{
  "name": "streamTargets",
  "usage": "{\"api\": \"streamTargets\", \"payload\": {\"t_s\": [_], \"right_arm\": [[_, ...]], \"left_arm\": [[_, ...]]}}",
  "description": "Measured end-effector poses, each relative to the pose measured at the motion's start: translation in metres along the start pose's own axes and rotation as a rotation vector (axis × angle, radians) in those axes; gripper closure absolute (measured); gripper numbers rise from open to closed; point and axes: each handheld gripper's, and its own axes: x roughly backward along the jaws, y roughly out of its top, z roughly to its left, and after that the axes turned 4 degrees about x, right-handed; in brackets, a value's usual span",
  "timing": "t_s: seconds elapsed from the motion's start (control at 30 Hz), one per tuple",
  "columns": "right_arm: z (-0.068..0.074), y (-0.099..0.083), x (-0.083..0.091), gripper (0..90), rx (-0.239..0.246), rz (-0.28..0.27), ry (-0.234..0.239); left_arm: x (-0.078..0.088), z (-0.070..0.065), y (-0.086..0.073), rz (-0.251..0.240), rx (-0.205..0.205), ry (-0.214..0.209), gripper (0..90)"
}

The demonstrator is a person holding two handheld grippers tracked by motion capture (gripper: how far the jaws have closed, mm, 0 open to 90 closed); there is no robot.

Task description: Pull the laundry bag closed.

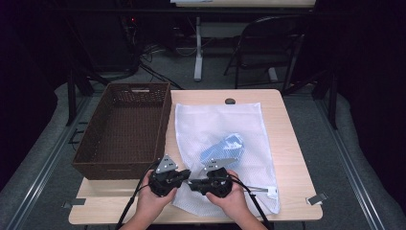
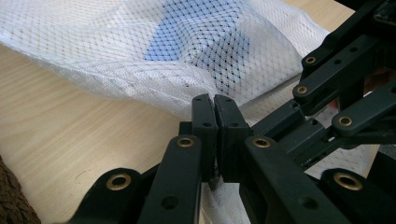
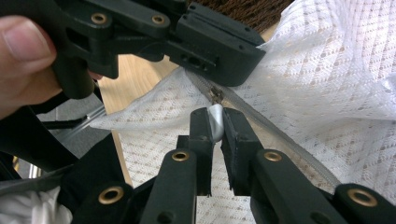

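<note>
Mesh bag [image 1: 221, 143] lies flat on the surface [image 1: 287, 143] beside a basket [image 1: 125, 127] (blue cloth inside). Left hand-held gripper [image 2: 215, 105] clamps its hem; right hand-held gripper [image 3: 215, 122] pinches the zipper tab [image 3: 215, 120]. Next: pull along the zipper.

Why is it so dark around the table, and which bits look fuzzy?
High view: light falls on the table, the room behind stays dark. Left gripper view: the near black jaws blur, the mesh bag is sharper. Right gripper view: the thumb at the edge is soft.
</note>
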Motion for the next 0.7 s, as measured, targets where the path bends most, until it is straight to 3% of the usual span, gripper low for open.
{"api": "streamTargets", "payload": {"t_s": [0.5,0.7], "right_arm": [[-0.006,-0.0016,0.0005,86.9,-0.097,-0.021,0.04],[-0.0049,-0.0013,0.0008,87.0,-0.091,-0.014,0.033]], "left_arm": [[0.0007,-0.0014,-0.0009,-0.004,0.005,-0.004,88.0],[0.0009,-0.0009,-0.0016,-0.005,0.018,-0.001,84.0]]}}
